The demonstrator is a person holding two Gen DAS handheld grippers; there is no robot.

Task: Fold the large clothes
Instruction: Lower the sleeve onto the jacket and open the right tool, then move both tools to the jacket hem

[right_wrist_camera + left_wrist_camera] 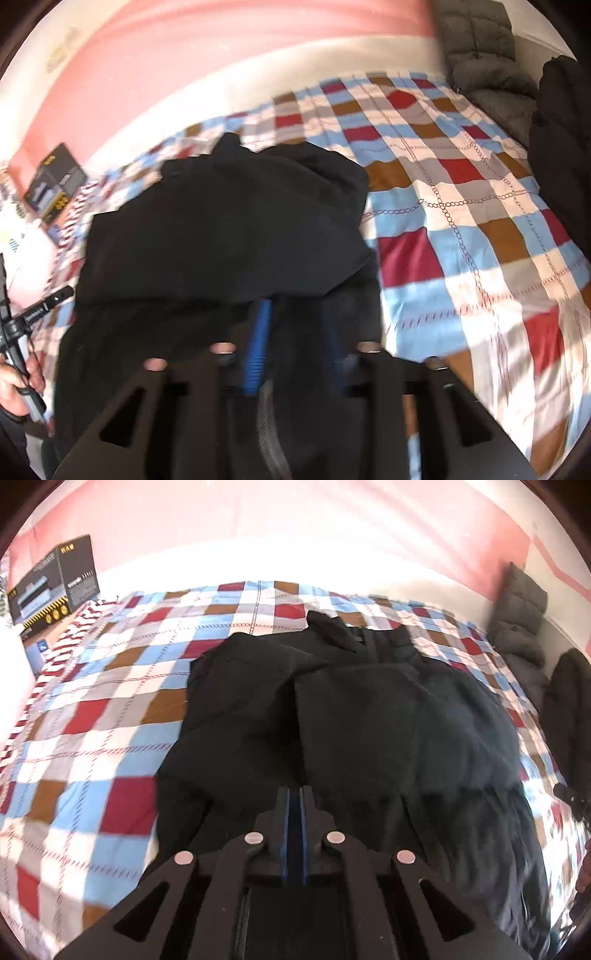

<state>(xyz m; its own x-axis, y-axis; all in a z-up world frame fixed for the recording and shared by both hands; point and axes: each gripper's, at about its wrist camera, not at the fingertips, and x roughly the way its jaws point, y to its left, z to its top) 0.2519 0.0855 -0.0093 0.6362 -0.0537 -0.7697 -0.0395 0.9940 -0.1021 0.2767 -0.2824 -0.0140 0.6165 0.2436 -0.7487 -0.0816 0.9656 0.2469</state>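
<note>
A large black jacket point(332, 709) lies on a checked bedspread point(92, 709), partly folded with both sides turned in over its middle. My left gripper point(295, 794) hovers over the jacket's near hem, its blue-padded jaws shut with nothing between them. In the right wrist view the jacket point(229, 221) fills the middle. My right gripper point(295, 306) is over the jacket's near edge with its blue pads point(258, 332) apart; the view is blurred and the dark cloth hides whether fabric lies between them.
A dark printed box point(55, 579) stands at the bed's far left. A grey quilted jacket point(521, 627) and another dark garment point(569, 701) lie at the far right by the pink wall point(295, 528). Checked bedspread point(461, 221) stretches right of the jacket.
</note>
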